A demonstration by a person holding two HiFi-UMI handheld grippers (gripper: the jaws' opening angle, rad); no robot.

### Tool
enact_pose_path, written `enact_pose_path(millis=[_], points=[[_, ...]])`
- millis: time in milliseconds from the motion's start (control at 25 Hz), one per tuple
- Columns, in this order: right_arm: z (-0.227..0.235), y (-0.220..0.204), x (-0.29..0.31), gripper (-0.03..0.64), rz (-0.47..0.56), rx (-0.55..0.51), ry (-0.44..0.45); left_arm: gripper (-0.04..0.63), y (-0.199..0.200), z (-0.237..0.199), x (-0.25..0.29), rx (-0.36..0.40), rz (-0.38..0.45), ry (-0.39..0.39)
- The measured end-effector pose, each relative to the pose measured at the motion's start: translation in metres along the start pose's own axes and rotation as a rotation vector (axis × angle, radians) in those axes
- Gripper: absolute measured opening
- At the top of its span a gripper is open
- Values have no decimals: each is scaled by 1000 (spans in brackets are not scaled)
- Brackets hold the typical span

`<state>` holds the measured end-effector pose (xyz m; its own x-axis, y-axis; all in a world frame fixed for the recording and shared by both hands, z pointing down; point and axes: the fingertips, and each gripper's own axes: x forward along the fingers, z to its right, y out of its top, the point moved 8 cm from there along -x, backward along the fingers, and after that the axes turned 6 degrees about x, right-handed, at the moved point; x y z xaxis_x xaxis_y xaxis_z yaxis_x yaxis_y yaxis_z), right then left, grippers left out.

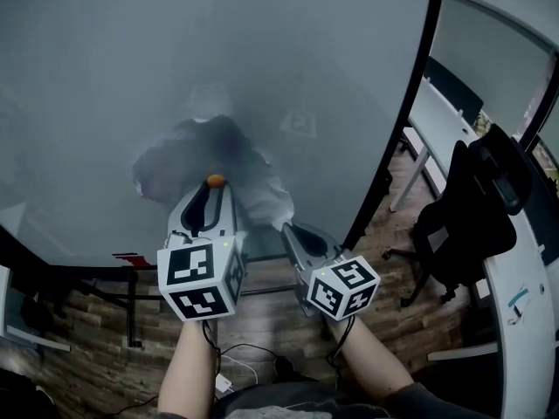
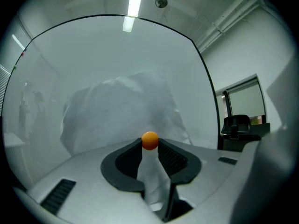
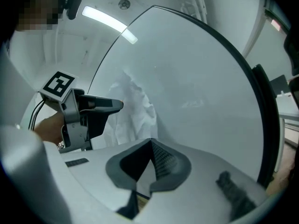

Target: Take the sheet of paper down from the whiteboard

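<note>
Head view: sheet of paper (image 1: 188, 166) hazy against the whiteboard (image 1: 105, 77), lower edge hidden behind the left tongs (image 1: 214, 190), whose tips meet it at an orange ball (image 1: 215, 180); right tongs (image 1: 286, 230) just below its right corner. Left gripper view: tongs pinching the ball, paper bulging directly behind; pale strip in the gap, unclear what. Right gripper view: tongs pressed together, empty; paper beyond, beside the left tongs.
</note>
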<state>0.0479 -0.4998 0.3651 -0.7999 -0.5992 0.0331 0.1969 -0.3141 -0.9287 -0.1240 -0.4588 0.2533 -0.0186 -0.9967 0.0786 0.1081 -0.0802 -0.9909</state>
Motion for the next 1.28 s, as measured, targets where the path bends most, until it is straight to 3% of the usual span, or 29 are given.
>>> enact_pose_path(millis=[280, 600, 1280], points=[[-23, -43, -9, 20, -77, -17, -32, 114, -75, -12, -48, -19, -120, -75], [-74, -117, -47, 20, -145, -13, -172, 115, -145, -36, -118, -34, -199, -187], [-229, -196, -115, 20, -150, -21, -306, 115, -219, -94, -285, -63, -251, -337]])
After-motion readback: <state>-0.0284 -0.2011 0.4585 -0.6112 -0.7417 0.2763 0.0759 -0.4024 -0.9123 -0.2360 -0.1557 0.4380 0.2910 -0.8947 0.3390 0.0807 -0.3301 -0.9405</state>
